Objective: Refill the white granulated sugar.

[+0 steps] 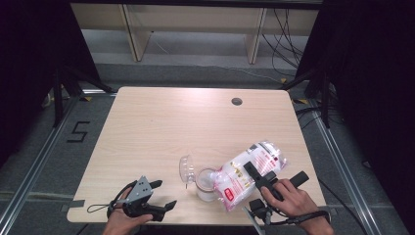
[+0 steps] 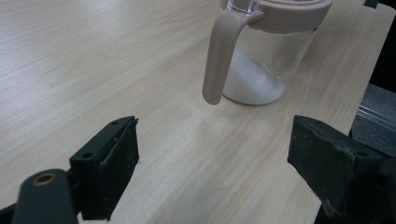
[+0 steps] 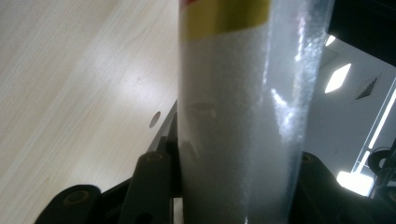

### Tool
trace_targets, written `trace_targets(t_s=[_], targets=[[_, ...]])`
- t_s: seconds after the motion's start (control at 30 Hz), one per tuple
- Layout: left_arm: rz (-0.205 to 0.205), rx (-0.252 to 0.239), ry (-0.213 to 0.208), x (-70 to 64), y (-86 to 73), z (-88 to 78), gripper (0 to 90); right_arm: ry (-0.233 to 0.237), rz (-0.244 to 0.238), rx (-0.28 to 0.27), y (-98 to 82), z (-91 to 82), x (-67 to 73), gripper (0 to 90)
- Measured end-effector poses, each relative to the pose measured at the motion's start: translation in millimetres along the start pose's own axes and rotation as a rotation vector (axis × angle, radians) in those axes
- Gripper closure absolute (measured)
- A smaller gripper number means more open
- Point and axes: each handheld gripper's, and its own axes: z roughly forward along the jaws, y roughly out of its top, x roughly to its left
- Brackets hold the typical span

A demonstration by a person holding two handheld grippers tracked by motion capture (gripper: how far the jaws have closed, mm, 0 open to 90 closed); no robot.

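A glass jar (image 1: 206, 186) with a pink rim stands near the table's front edge, its clear lid (image 1: 186, 169) flipped open to the left. In the left gripper view the jar (image 2: 261, 70) has a pink handle (image 2: 218, 56) and white granules at its bottom. A clear bag of white granules (image 1: 247, 174) with a red and pink label lies tilted, its lower end at the jar's mouth. My right gripper (image 1: 259, 178) is shut on this bag (image 3: 238, 116), which stands between its jaws. My left gripper (image 1: 164, 197) rests open left of the jar; nothing is between its jaws (image 2: 215, 168).
A round cable hole (image 1: 237, 101) sits in the wooden table (image 1: 161, 127) at the back right. Pale shelving legs (image 1: 132, 34) stand beyond the far edge. Black frames and cables flank both sides of the table.
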Motion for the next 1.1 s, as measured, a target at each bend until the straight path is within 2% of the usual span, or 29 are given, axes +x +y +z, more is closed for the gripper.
trace_targets(t_s=[0.37, 0.53, 0.57, 0.67, 0.7, 0.77, 0.87, 1.07, 1.1], targets=[[0.002, -0.001, 0.000, 0.0, 0.0, -0.1, 15.8, -0.001, -0.010, 0.009, 0.4, -1.0, -1.2, 66.7], [-0.011, -0.014, -0.001, -0.9, 0.1, 0.6, 15.8, -0.003, -0.039, 0.014, 0.3, -0.7, -2.8, 66.7], [-0.008, -0.008, 0.005, -0.8, 0.1, 0.1, 15.8, 0.016, -0.045, 0.023, 0.6, -1.1, -4.1, 66.7], [0.000, -0.008, -0.003, -0.5, -0.1, 0.9, 15.8, 0.015, -0.055, 0.027, 1.3, -1.1, -5.3, 66.8], [-0.010, -0.008, -0.005, -1.1, -0.2, 1.1, 15.8, 0.012, -0.066, 0.028, 1.7, -0.8, -5.9, 66.8], [0.003, -0.005, -0.006, -0.2, 0.1, 0.8, 15.8, 0.014, -0.072, 0.029, 2.2, -0.1, -6.1, 66.8], [-0.010, -0.008, 0.000, -0.8, -0.1, 0.5, 15.8, 0.017, -0.085, 0.030, 2.9, 1.0, -7.4, 66.8], [-0.007, -0.009, 0.004, -0.7, 0.1, 0.2, 15.8, 0.016, -0.079, 0.023, 4.0, 1.9, -8.8, 66.9], [0.014, -0.013, -0.002, 0.9, 0.5, 0.2, 15.8, 0.010, -0.074, 0.021, 3.8, 1.8, -8.5, 66.9]])
